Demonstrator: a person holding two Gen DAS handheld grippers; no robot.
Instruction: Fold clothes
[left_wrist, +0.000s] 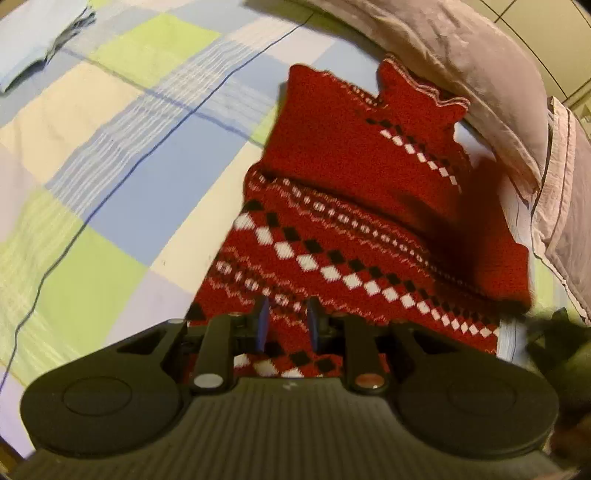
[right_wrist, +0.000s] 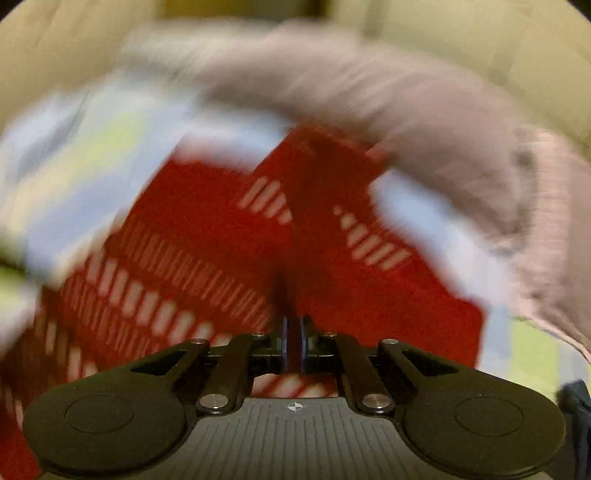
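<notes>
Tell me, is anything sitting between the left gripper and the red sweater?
Nothing visible. The left gripper hangs open right over the red sweater, with only patterned knit showing between its fingers; the pillow lies beyond the sweater's far edge.

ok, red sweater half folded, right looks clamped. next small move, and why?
Probably carry the right gripper across to lay its pinched fold onto the red sweater: its jaws look shut on red knit, while the left gripper is open above the hem.

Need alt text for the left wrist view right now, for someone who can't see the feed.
A red patterned sweater, partly folded, lies on a pastel checked bedsheet, with the open left gripper just above its near edge. A mauve pillow borders the sweater's far side, and a light blue garment lies at far left.
</notes>
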